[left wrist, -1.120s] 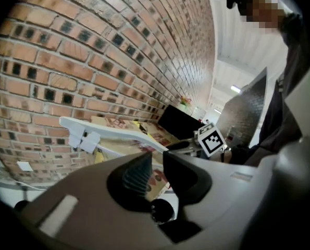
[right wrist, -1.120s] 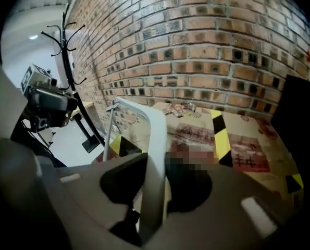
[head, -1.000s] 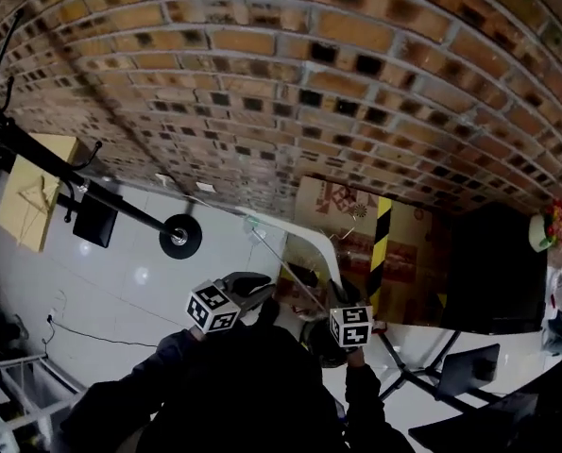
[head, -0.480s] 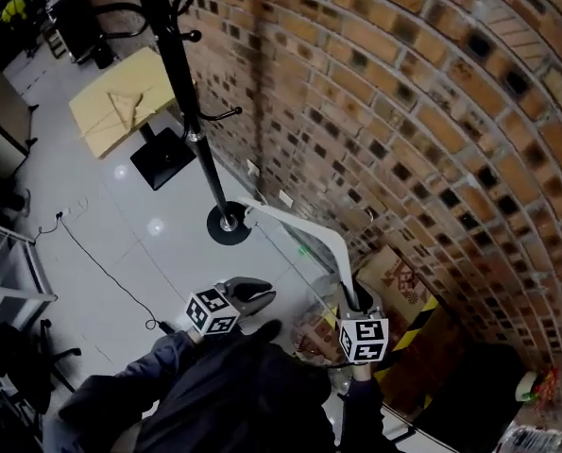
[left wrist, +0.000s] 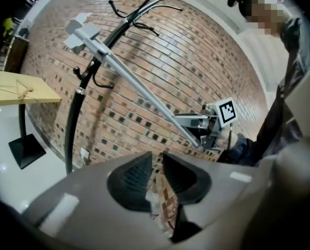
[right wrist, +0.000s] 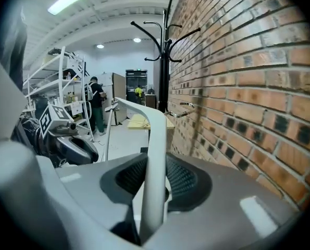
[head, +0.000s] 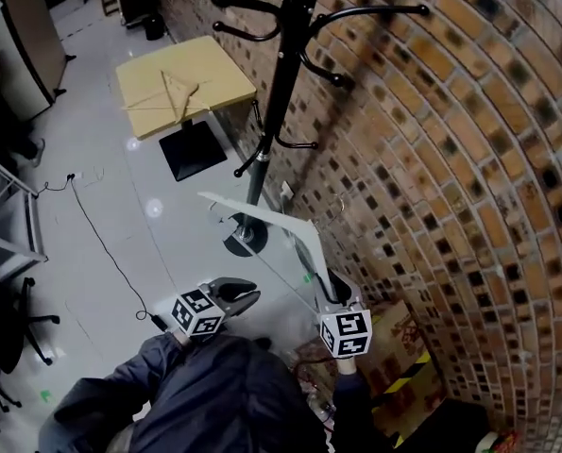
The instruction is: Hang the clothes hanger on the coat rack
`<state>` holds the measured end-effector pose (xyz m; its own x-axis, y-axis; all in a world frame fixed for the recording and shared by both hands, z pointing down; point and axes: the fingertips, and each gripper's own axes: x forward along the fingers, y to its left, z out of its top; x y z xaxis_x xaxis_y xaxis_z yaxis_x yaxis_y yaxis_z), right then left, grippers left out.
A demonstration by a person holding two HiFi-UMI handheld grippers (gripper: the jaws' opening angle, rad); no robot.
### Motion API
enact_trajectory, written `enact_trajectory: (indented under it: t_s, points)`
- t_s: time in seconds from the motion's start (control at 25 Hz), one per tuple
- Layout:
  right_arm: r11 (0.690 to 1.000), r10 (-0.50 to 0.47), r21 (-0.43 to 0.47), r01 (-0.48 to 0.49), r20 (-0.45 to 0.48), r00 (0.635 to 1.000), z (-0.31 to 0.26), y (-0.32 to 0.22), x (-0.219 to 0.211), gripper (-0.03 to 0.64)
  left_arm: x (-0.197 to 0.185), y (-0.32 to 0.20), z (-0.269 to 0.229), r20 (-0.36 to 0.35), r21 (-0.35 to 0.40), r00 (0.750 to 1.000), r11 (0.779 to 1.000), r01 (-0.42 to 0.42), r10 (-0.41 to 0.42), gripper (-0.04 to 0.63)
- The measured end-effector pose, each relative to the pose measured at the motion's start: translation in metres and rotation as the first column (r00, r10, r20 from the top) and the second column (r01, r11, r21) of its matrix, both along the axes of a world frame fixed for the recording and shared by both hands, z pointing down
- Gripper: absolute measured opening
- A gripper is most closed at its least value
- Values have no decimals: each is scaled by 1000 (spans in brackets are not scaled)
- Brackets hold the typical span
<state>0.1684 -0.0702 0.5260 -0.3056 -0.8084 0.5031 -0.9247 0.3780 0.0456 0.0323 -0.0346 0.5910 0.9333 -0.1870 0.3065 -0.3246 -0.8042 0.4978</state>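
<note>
Legend: my right tongs are gripping the white hanger by one end, its long axis slanting toward the coat rack; my left tongs are hanging open, empty.

In the head view the coat rack runs off the top edge, crown unseen, and the clothes hanger crosses part of its round foot at centre. At lower right the right claw sits mostly under its own marker cube. In the left gripper view the rack's foot lies behind the body of the left claw at lower left, and the left edge cuts the yellow worktop. In the right gripper view the hanger's lower end sinks from sight between the pads at bottom centre; we cannot make out the small figures left of centre.
</note>
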Motion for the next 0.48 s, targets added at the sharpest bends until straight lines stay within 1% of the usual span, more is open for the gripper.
enact_trajectory:
  t_s: [0.24, 0.48]
  points:
    - [996, -84, 5, 84, 4, 996, -9, -48, -60, 114, -55, -42, -2, -18, 11, 997, 997, 80, -80, 72]
    - [989, -149, -18, 148, -14, 989, -2, -78, -114, 114, -102, -64, 1, -28, 7, 993, 993, 118, -118, 72]
